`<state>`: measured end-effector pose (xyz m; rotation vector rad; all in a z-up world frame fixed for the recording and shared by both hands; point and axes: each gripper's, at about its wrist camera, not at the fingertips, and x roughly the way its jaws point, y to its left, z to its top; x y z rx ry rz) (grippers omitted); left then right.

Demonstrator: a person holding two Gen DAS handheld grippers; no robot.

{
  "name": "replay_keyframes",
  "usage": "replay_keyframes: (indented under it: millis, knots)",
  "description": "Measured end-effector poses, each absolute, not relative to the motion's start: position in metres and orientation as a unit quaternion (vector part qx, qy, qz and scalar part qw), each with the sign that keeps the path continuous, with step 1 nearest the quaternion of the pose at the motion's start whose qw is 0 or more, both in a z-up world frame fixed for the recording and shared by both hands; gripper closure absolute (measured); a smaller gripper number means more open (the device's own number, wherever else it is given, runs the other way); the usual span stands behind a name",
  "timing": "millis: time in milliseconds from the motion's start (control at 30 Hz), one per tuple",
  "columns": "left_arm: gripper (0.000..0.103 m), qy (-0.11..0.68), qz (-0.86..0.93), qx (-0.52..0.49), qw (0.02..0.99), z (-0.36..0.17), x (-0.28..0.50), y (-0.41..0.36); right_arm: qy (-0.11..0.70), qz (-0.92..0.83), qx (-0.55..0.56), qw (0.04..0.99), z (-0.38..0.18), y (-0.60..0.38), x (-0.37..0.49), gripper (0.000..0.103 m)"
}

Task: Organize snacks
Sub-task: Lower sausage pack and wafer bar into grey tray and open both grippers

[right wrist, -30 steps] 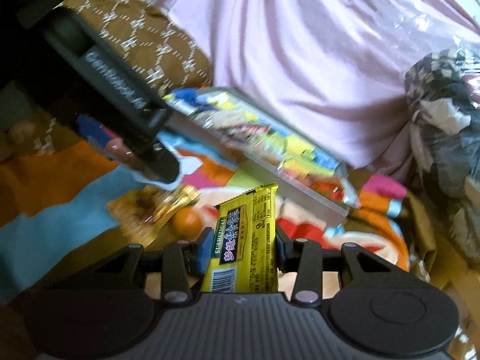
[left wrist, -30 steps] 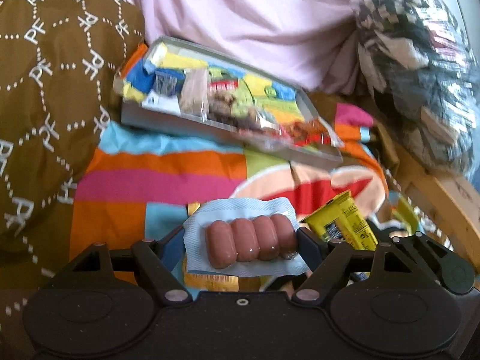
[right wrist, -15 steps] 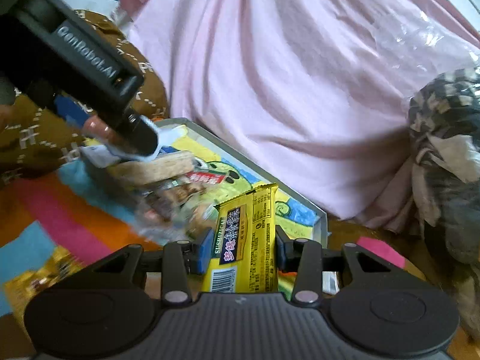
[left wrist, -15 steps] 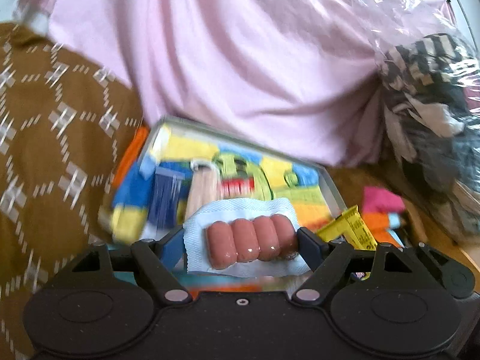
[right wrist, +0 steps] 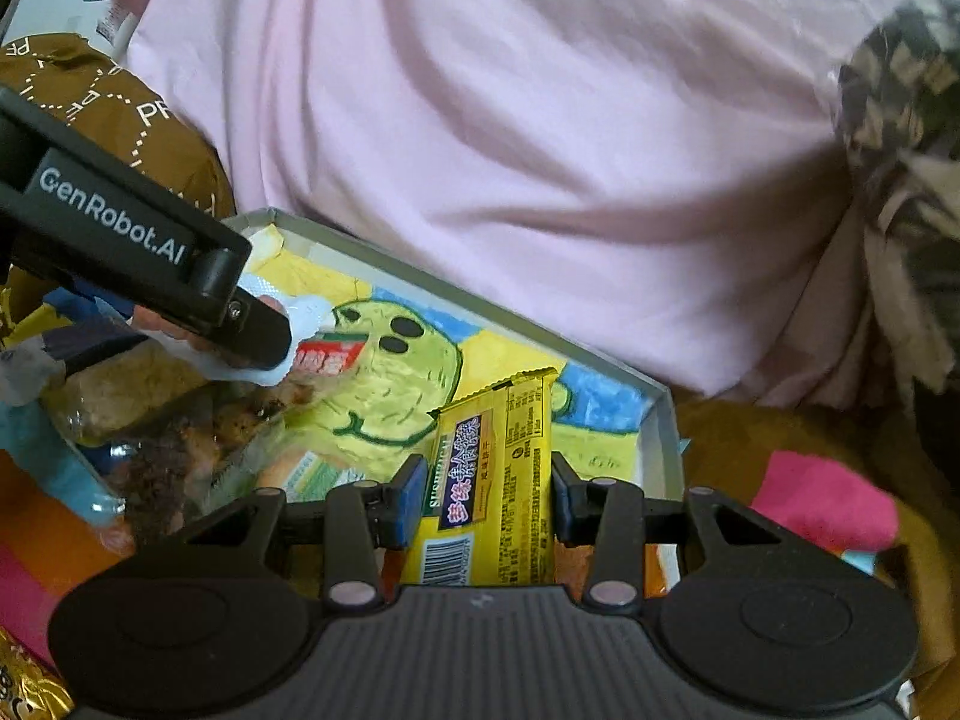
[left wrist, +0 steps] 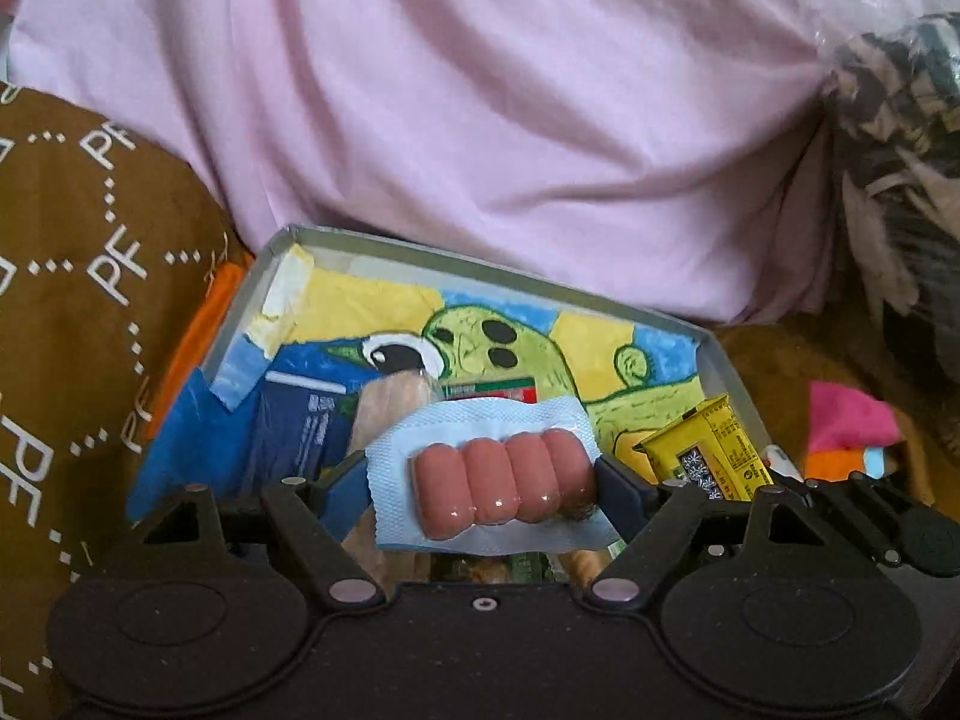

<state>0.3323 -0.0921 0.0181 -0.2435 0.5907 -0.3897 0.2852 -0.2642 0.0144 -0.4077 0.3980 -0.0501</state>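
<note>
My left gripper (left wrist: 480,480) is shut on a pack of small pink sausages (left wrist: 501,483) in a pale blue wrapper, held above the near left part of a shallow grey box (left wrist: 384,246) with a green cartoon face painted inside. My right gripper (right wrist: 483,495) is shut on a yellow snack bar (right wrist: 498,480), which stands upright over the box's (right wrist: 660,414) near right corner. That bar (left wrist: 708,450) also shows at the right of the left wrist view. In the right wrist view the left gripper (right wrist: 240,324) reaches in from the left with its sausages.
Several snack packets (right wrist: 168,420) lie in the box's left half. A pink sheet (left wrist: 510,108) rises behind the box, a brown patterned cushion (left wrist: 78,300) stands left, a plastic-wrapped bundle (left wrist: 900,180) right. Striped bedding (right wrist: 822,498) lies under the box; a gold wrapper (right wrist: 24,684) is at bottom left.
Both grippers have travelled forward and a little up with their snacks, from over the striped bedding to above the box. The box now looms large and close in both views.
</note>
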Motion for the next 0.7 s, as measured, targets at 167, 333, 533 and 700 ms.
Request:
replay_keyframes:
  millis: [167, 333, 533, 700]
  knots:
    - [0.022, 0.286, -0.181, -0.096, 0.936, 0.017, 0.333, -0.101, 0.2, -0.02, -0.193, 0.96, 0.011, -0.272, 0.283, 0.056]
    - [0.018, 0.287, -0.176, -0.091, 0.937, 0.02, 0.334, -0.105, 0.187, -0.018, -0.188, 0.964, 0.016, -0.276, 0.281, 0.04]
    - [0.006, 0.269, -0.176, -0.079, 0.943, 0.03, 0.324, -0.109, 0.166, -0.021, -0.183, 0.969, 0.024, -0.276, 0.266, 0.017]
    - [0.001, 0.251, -0.176, -0.077, 0.949, 0.041, 0.307, -0.105, 0.146, -0.03, -0.174, 0.973, 0.034, -0.277, 0.251, 0.003]
